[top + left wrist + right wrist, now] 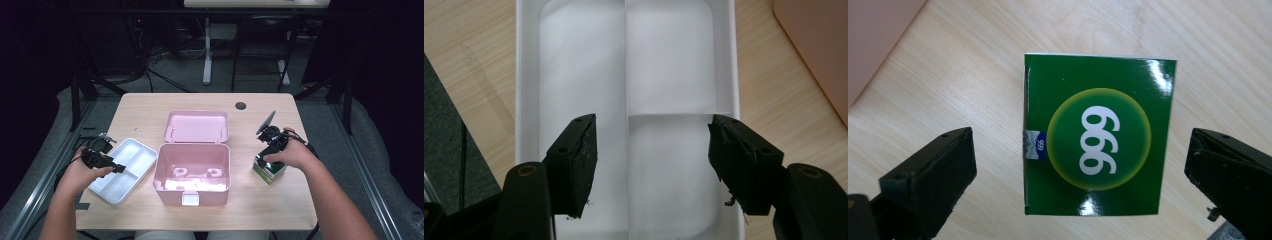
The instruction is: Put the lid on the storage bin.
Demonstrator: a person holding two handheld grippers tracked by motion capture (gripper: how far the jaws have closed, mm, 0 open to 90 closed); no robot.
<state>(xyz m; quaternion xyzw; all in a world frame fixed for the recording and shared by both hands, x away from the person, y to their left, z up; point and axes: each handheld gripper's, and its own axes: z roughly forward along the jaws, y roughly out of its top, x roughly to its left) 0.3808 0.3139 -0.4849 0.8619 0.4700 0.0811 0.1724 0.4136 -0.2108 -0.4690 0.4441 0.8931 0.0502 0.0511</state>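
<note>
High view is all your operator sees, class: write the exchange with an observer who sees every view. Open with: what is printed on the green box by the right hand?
Observer: The green box has white digits, 999, inside a yellow-ringed circle.
Operator: Are the right tongs gripping it?
Observer: No. The right tongs are open, one jaw on each side of the box, with bare table showing in both gaps.
Operator: And the left tongs?
Observer: The left tongs are open over the white tray, either side of its long divider, with nothing held.
</note>
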